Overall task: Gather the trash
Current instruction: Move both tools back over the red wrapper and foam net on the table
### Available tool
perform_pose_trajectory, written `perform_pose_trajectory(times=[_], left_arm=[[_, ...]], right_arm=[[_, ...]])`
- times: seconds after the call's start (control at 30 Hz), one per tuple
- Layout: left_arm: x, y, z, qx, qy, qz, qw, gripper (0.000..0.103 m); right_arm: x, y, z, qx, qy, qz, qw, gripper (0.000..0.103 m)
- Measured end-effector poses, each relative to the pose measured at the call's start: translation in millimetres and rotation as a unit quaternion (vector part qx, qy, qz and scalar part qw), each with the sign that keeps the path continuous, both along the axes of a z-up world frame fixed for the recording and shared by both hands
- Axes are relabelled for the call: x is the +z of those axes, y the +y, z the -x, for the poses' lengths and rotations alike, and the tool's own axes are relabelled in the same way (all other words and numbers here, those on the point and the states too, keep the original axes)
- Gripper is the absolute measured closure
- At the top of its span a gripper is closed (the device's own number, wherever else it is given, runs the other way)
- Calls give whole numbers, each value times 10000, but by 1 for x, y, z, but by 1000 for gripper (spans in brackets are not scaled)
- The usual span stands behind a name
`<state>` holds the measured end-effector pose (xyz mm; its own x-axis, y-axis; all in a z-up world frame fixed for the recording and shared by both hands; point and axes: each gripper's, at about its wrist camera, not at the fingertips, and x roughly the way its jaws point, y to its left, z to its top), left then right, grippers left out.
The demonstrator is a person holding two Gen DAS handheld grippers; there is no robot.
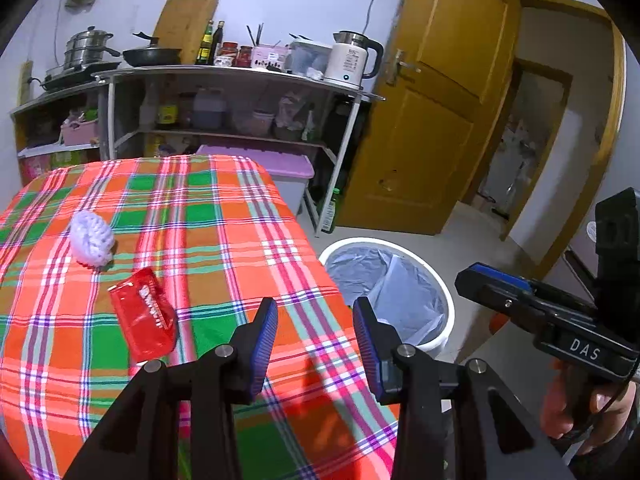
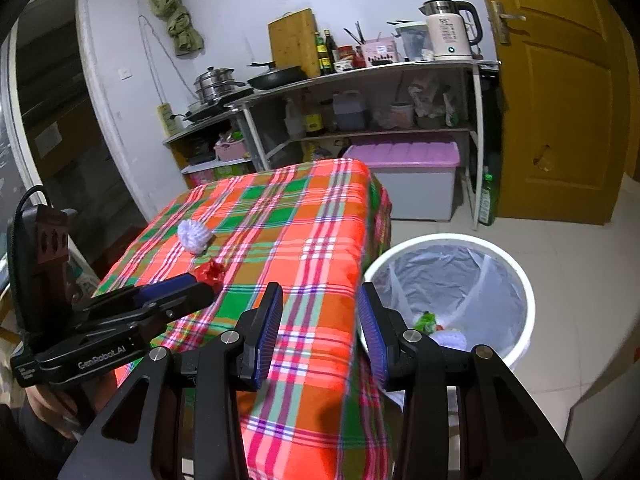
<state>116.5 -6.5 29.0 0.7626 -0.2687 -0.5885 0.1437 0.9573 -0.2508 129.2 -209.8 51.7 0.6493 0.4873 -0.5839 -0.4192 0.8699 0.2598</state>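
Standing beside plaid-covered table [image 1: 224, 240]: white lined bin [image 2: 516, 276], already holding scraps. Lying on cloth: white foam net [image 1: 91, 243], red wrapper [image 1: 143, 320] just beside. Hovering above table edge, jaws parted, gripping nothing: left gripper [image 1: 316, 340], right gripper [image 2: 320, 328].

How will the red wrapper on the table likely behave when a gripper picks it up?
The red wrapper lies flat and crinkled, so it is probably light and floppy. Its glossy film may slip between pads. Pushed, it would likely slide on the tablecloth, not roll.

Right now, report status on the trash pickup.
Left tool and right tool open, empty. Red wrapper and white foam net on table; lined bin beside it. Nothing in the way.
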Motion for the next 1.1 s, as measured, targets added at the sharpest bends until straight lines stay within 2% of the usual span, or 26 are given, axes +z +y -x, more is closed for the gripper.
perform_pose_trajectory(times=[0.57, 1.1], left_arm=[[-8, 35, 11, 434, 82, 3, 9990, 64], [-35, 90, 8, 1108, 386, 67, 9931, 64]], right_arm=[[-7, 27, -4, 307, 87, 82, 9995, 63], [-22, 65, -23, 660, 281, 165, 9973, 63]])
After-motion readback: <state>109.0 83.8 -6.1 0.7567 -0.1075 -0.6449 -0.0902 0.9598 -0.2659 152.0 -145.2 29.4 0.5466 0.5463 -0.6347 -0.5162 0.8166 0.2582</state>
